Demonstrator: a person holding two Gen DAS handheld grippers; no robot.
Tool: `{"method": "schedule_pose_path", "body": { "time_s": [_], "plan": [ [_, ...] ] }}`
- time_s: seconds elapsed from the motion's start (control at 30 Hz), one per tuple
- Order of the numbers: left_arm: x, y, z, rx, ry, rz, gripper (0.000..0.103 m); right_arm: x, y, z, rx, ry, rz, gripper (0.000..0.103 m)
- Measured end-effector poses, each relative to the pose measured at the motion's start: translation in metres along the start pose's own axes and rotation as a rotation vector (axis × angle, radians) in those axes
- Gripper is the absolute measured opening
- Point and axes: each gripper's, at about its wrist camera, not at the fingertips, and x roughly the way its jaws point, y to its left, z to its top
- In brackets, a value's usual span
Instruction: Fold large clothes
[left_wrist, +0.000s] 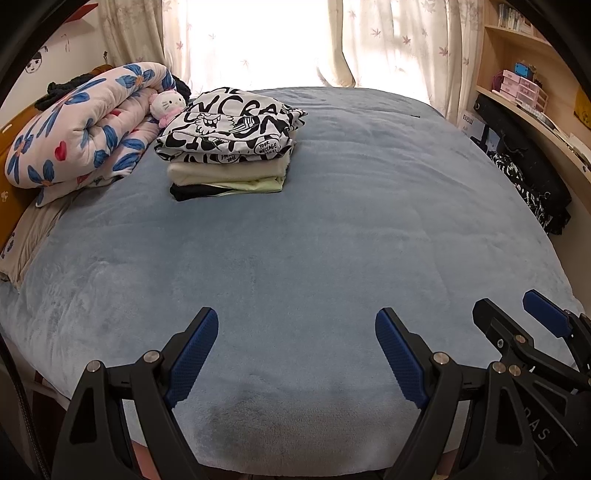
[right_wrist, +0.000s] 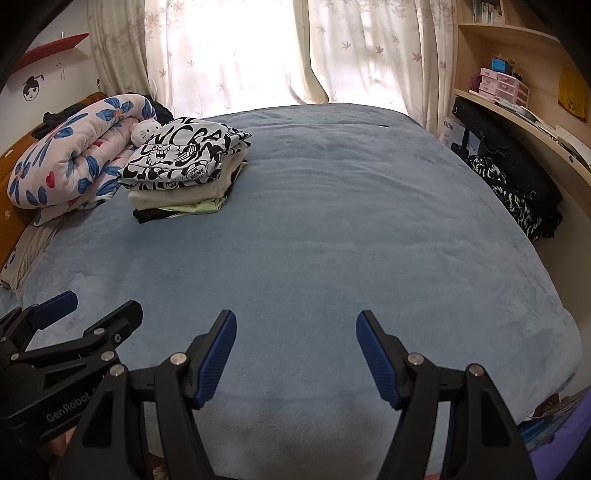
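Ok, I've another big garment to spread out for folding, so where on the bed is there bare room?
The blue blanket is bare from the grippers' edge to the curtains and across to the desk side. It is crowded only at the far left: the folded stack sits beside the rolled floral quilt and plush toy.

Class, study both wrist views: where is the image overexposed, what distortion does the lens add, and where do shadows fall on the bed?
Left wrist view: the window behind the curtains is blown out to white; the blue bed cover bulges into a fisheye curve with dark corners; a soft shadow lies between the left gripper fingers. Right wrist view: same glare, shelves bent, shadow below the right gripper.
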Motion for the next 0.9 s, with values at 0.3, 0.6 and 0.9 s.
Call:
{"method": "schedule_pose_path", "body": {
  "time_s": [0.3, 0.6, 0.9],
  "plan": [
    [0.006, 0.0, 0.001, 0.0, 0.013, -0.003, 0.085, 0.004, 0.0, 0.0, -0.005, 0.008, -0.002, 0.068],
    [0.012, -0.001, 0.001, 0.006, 0.023, 0.0, 0.084, 0.01, -0.001, 0.001, -0.004, 0.024, -0.002, 0.068],
    [0.017, -0.001, 0.0, -0.003, 0.044, -0.003, 0.084, 0.013, 0.0, 0.002, -0.011, 0.037, -0.005, 0.068]
  ]
}}
